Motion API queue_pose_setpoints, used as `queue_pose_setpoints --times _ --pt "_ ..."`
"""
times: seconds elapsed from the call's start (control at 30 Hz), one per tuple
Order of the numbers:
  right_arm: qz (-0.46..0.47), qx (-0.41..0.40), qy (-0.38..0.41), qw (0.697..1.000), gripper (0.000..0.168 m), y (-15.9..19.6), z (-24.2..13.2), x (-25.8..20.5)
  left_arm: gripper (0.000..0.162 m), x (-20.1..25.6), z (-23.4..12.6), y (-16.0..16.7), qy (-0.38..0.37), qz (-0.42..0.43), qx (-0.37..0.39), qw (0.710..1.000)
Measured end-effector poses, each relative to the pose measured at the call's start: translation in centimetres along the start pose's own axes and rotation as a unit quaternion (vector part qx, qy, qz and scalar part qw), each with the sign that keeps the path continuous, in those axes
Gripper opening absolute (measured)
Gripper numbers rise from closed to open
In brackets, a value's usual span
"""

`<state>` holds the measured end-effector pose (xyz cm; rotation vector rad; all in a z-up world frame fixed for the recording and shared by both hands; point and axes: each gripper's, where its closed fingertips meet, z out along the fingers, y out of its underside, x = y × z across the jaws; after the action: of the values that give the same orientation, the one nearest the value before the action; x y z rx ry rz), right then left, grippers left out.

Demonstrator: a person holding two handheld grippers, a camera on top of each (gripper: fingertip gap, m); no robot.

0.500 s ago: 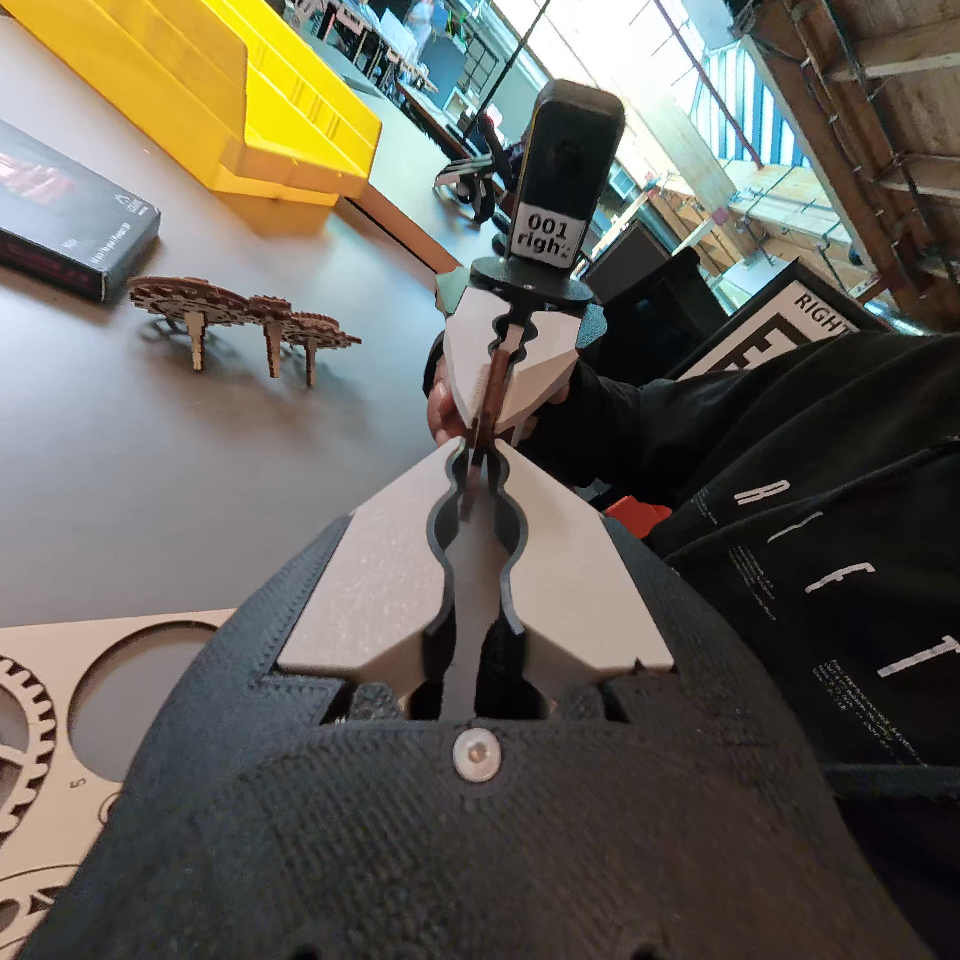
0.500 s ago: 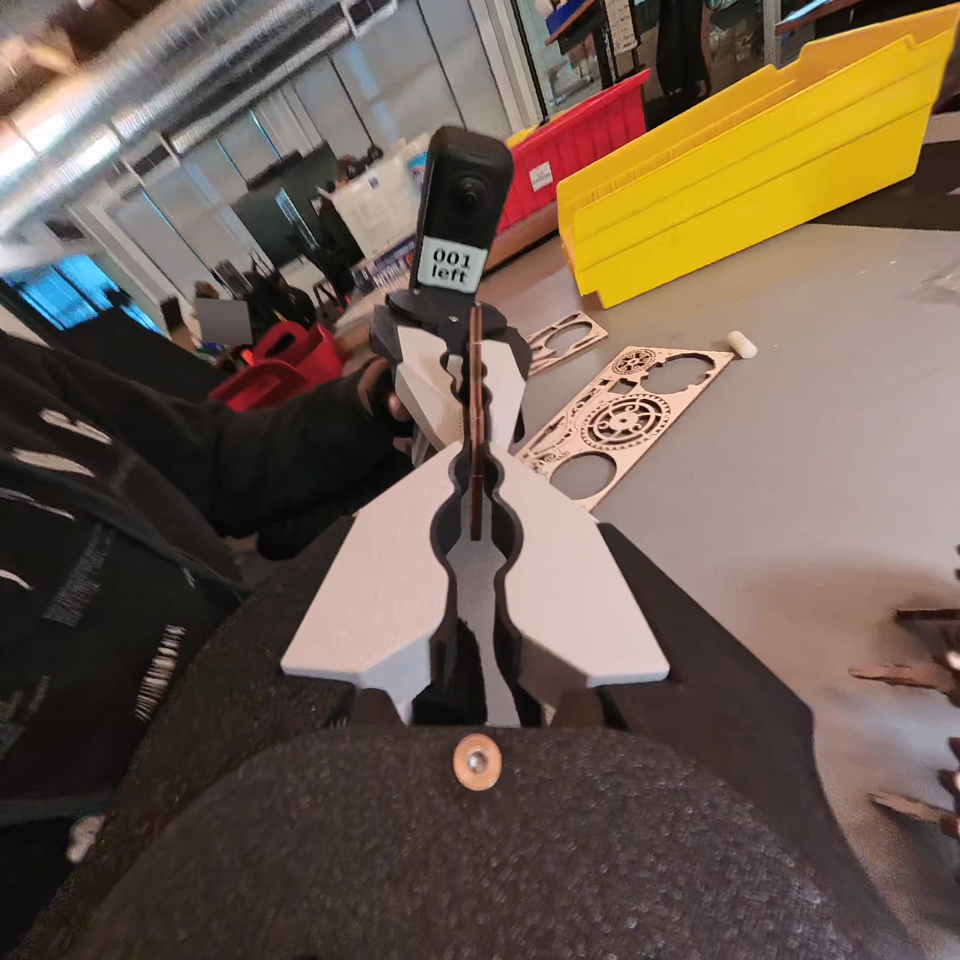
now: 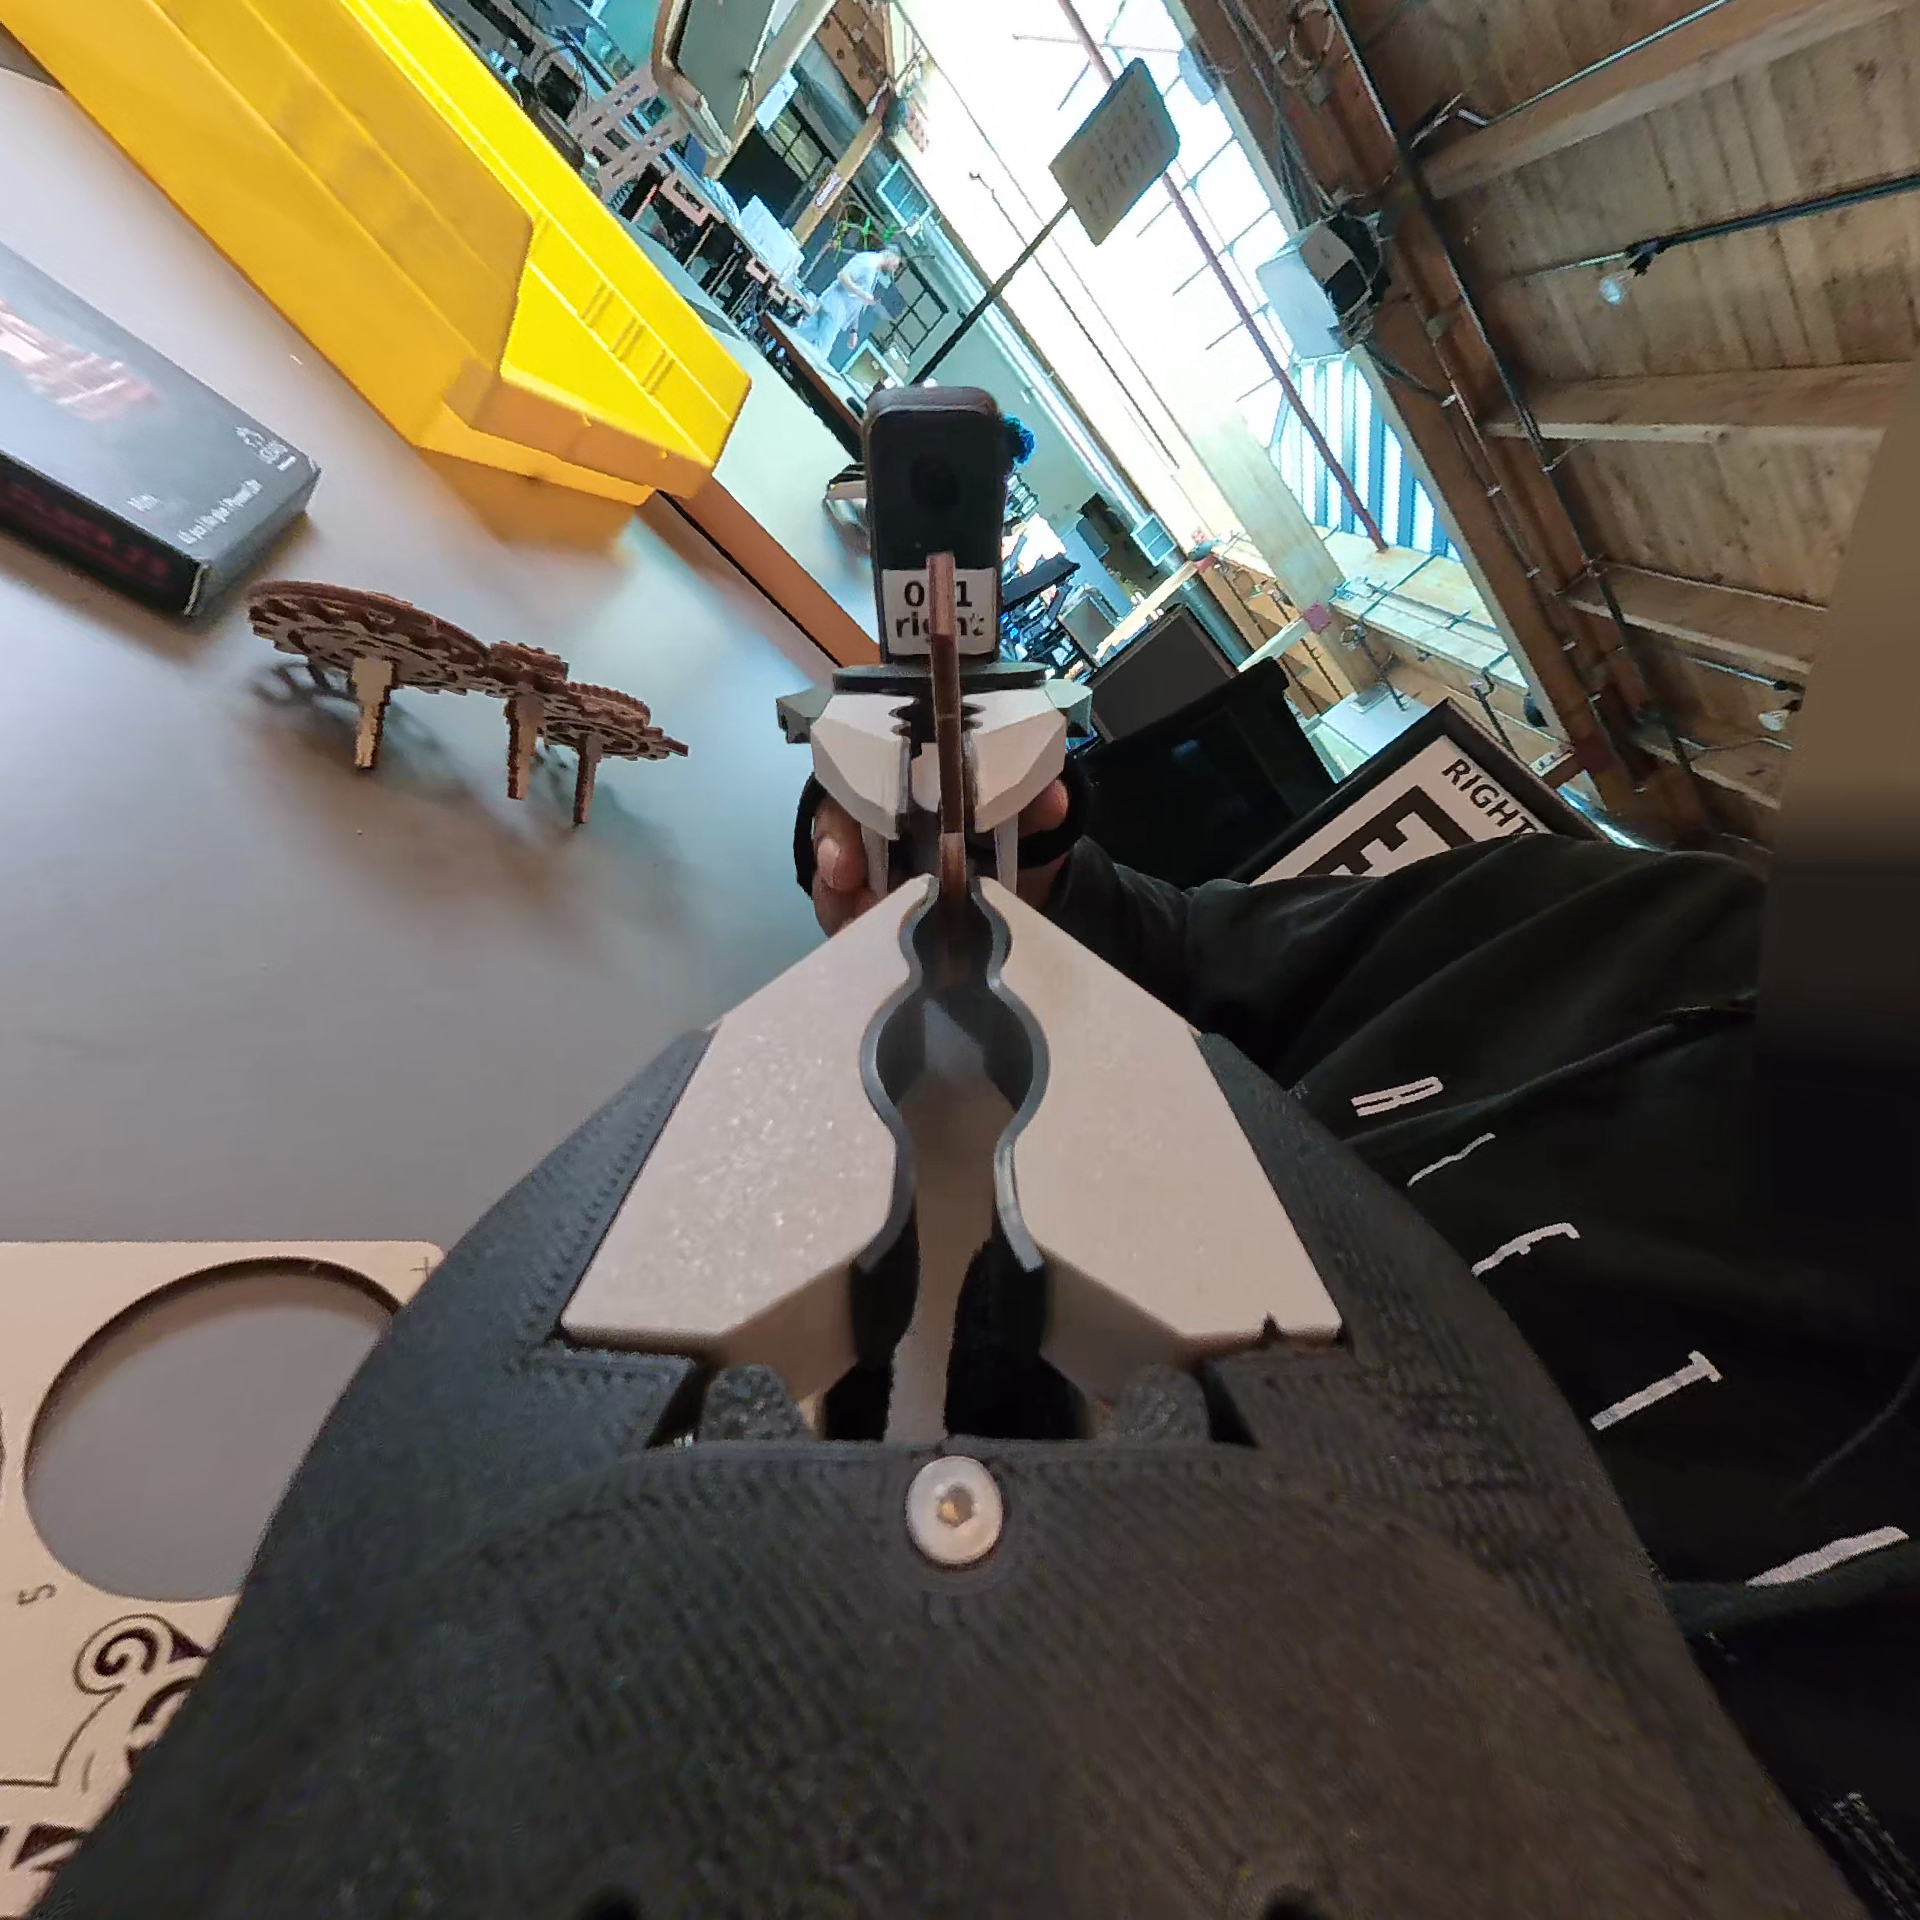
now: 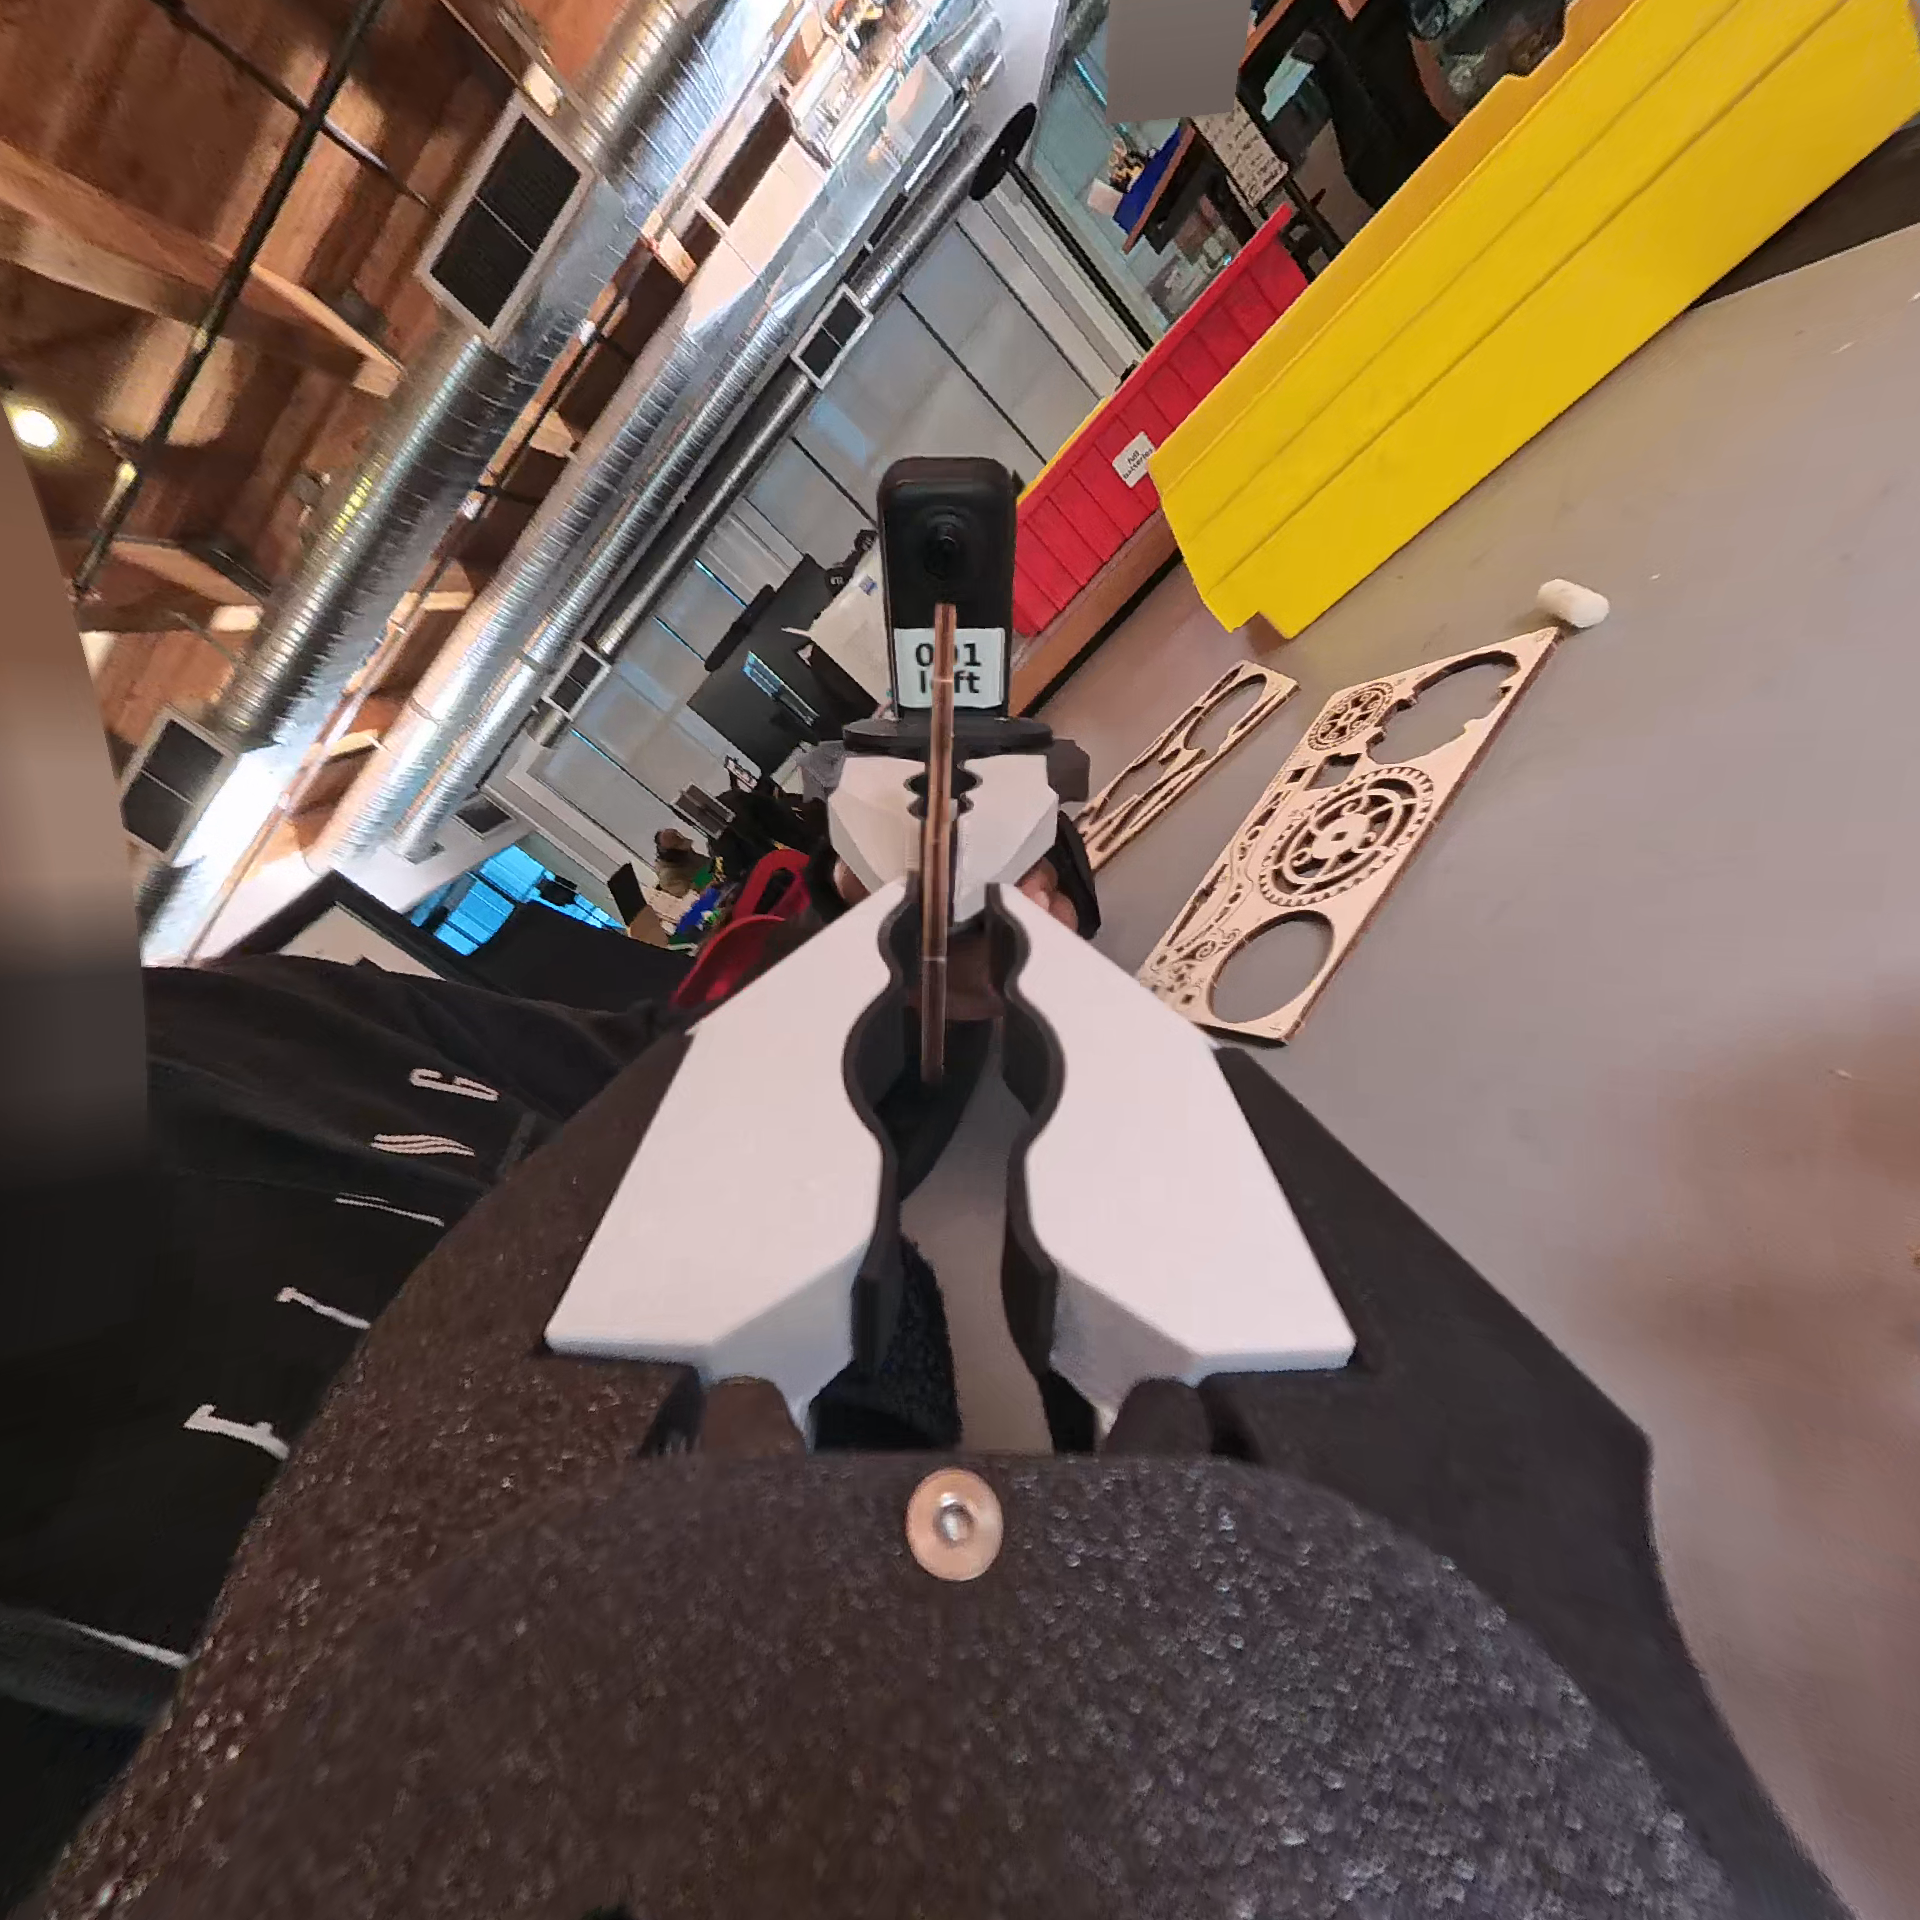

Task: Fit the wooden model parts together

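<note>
The two grippers have been brought further up off the table since half a second ago, and the wooden piece (image 3: 943, 727) now stands straighter. It is pinched edge-on by the left gripper (image 3: 948, 894); the right gripper (image 4: 940, 935) appears spread around it. Mating is judged incomplete. The yellow bin (image 3: 436, 229) and red bin (image 4: 1132, 478) are seen; their contents are hidden.

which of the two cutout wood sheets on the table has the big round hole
The larger wood sheet, nearer the right tool, has a big round hole at its near end. The narrow sheet beyond it has only long, slim cutouts.
</note>
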<state>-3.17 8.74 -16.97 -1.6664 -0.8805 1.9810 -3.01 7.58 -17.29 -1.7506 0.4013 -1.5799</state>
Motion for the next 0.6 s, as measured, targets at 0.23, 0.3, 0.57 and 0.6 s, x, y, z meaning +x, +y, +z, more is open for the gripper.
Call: queue_pose_setpoints --times 0.23,0.3,0.57,0.6 --pt "-0.036 -0.014 0.01 0.999 0.001 0.4 0.1 -0.1 0.002 -0.3 0.4 0.7 -0.016 0.012 -0.016 1.0" --pt "-0.037 -0.008 0.004 0.999 0.001 0.2 0.1 -0.3 0.004 -0.1 0.5 0.5 -0.015 0.021 -0.008 1.0" --pt "-0.04 -0.003 -0.008 0.999 0.001 0.2 0.2 -0.8 0.002 0.3 0.9 0.5 -0.022 0.056 -0.002 0.998" --pt "-0.04 -0.006 -0.011 0.999 0.001 0.3 0.2 -0.8 0.002 0.4 0.9 0.5 -0.023 0.058 -0.006 0.998"
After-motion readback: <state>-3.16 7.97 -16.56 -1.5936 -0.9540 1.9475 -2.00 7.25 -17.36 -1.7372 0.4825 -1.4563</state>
